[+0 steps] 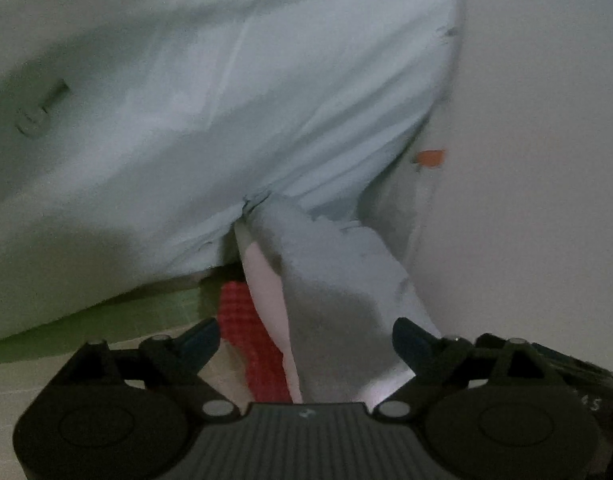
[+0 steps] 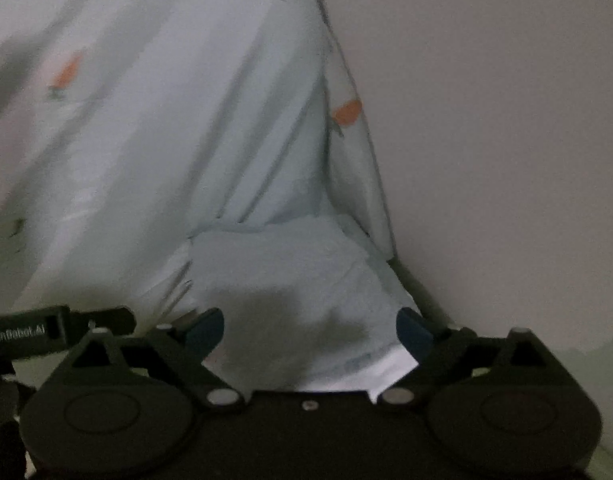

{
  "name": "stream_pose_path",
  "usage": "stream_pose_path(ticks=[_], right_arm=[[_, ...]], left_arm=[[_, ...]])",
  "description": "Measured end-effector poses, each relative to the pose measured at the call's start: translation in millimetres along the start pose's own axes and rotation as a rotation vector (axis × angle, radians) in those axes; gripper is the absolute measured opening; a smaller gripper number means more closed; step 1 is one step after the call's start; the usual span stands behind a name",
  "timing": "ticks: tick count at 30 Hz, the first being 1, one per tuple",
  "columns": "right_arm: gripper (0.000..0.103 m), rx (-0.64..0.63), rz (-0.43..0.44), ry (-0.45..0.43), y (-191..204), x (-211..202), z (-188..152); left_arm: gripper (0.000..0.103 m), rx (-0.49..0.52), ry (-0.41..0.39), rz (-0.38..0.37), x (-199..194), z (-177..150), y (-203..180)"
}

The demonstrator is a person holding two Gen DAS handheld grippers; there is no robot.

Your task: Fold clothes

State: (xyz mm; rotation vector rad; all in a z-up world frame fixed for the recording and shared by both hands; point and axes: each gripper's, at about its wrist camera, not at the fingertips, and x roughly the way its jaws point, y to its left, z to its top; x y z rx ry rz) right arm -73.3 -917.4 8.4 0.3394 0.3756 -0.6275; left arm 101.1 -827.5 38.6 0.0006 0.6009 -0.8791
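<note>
Left hand-held gripper (image 1: 306, 338): jaws spread wide, gripping nothing; a hanging fold of the pale blue garment (image 1: 242, 120) droops into the gap between its dark blue pads (image 1: 410, 338) without being pinched.
Right hand-held gripper (image 2: 310, 332): also spread wide and holding nothing; a bunched corner of the same cloth sits in the gap, and neither pad presses on it.
Garment: pale blue fabric with small orange carrot prints (image 2: 346, 112), spread up and away ahead of both grippers, filling most of each view against a plain light backdrop.
Long axis: the creases run away from the right gripper, up and slightly to the right; from the left gripper the cloth slopes up toward the right edge.
Which hand is nearer: I'd judge them about equal, each with cloth right at its jaws.
Beneath: a green mat (image 1: 146, 312) and red checked cloth (image 1: 242, 320) peek out below the left gripper.
Coming move: likely closing on an edge, which lies straight ahead of each gripper, not to either side.
</note>
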Motion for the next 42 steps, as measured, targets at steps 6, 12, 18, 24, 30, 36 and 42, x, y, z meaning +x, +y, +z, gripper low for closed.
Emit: stream_pose_path(ticks=[6,12,18,24,30,36,42], right_arm=[[0.094,0.005,0.015,0.019,11.9,-77.4,-25.0],[0.095,-0.005,-0.023,0.039,21.6,-137.6,-62.8],[0.103,-0.029,-0.088,0.05,24.5,-172.6,-99.9],[0.103,-0.047,-0.119,0.073,19.7,-185.5,-110.5],[0.103,-0.049,-0.113,0.068,9.9,-189.5,-110.4],[0.103,-0.048,-0.104,0.071,7.5,-186.5,-110.2],[0.103,-0.04,-0.107,0.07,3.1,-186.1,-109.6]], left_arm=[[0.103,0.075,-0.05,0.051,-76.5,-38.2,-15.7],[0.103,0.107,-0.018,0.073,-129.5,-78.5,-23.9],[0.103,0.17,0.038,0.083,-159.4,-118.0,-34.9],[0.103,0.171,0.026,0.083,-169.7,-123.4,-39.9],[0.103,0.171,0.025,0.075,-172.5,-124.2,-47.0],[0.103,0.199,0.022,0.074,-172.3,-126.8,-52.2],[0.103,0.202,0.024,0.072,-172.7,-127.1,-54.0]])
